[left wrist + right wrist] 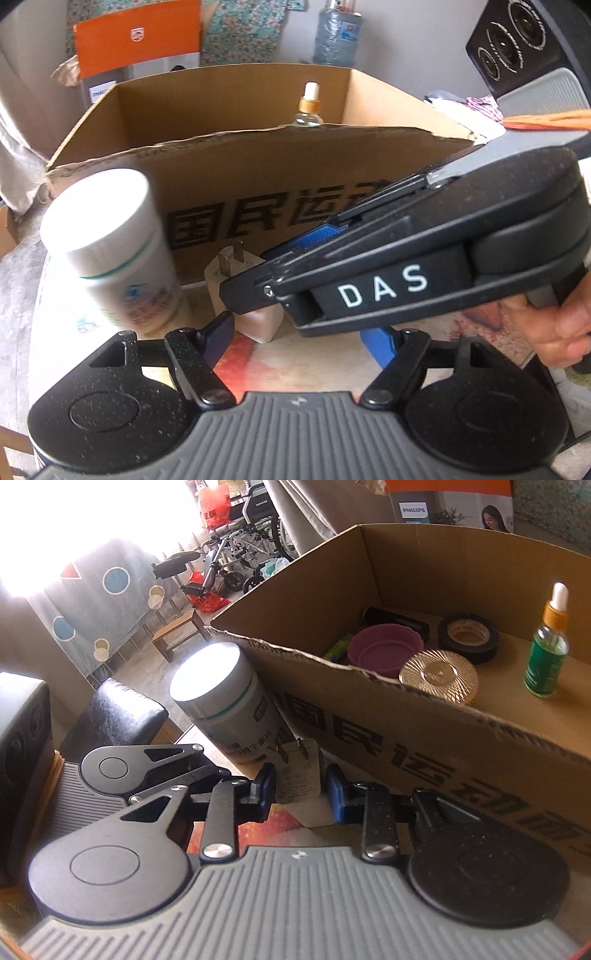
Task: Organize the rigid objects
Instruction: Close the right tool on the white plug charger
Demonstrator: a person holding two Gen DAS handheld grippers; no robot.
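A white charger plug (299, 779) stands prongs-up on the table against the front wall of an open cardboard box (424, 716). My right gripper (300, 794) is shut on it, a pad against each side. In the left wrist view the right gripper (243, 273) reaches in from the right onto the plug (229, 280). Just left of the plug stands a white pill bottle (110, 251), also seen in the right wrist view (221, 705). My left gripper (299, 339) is open and holds nothing, a little short of the plug, with the bottle ahead to its left.
Inside the box lie a green dropper bottle (546, 657), a black tape roll (469, 637), a gold disc (437, 675), a purple bowl (384, 650) and a black cylinder (395, 618). A black speaker (517, 44) stands at the right. A black stool (110, 716) sits beyond the table's edge.
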